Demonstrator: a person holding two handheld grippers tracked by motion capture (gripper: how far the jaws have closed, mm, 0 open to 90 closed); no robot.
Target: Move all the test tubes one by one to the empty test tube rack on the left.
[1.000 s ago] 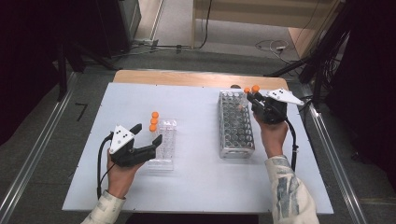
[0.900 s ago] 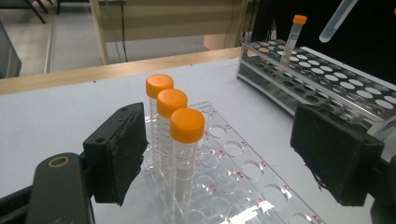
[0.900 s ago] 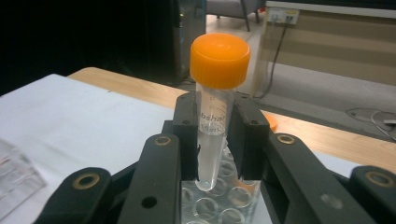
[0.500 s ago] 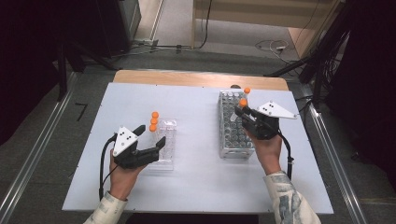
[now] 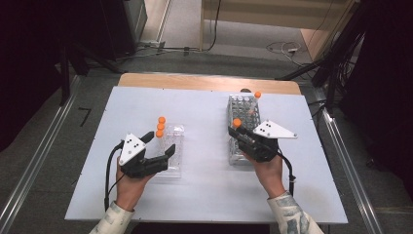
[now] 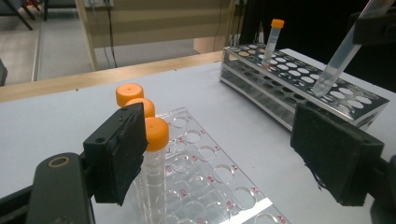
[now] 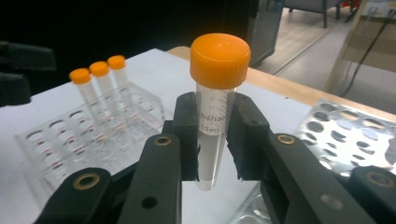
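The right gripper (image 5: 238,130) sits right of centre in the high view, above the near end of the metal rack (image 5: 243,109), and its jaws are clamped on an orange-capped tube (image 7: 214,112). In the right gripper view that tube stands upright in the middle of the frame, the two black pads pressing on its clear body below the cap, its tapered tip hanging free beneath them. In the left gripper view the same tube shows tilted at the upper right, its tip just above the rack's holes.

The left gripper (image 5: 160,146) lies at lower left of the high view, its jaws spread wide and grasping nothing. In the left gripper view one pad stands at lower left, just beside the nearest of three orange-capped tubes (image 6: 142,108) that stand in a row along one edge of the clear plastic rack (image 6: 205,163); whether pad and cap touch I cannot tell. The other pad is at the right edge, well apart.

One more capped tube (image 6: 271,39) stands upright at the far end of the metal rack, in the upper middle of that view. Both racks rest on the white table (image 5: 204,190).
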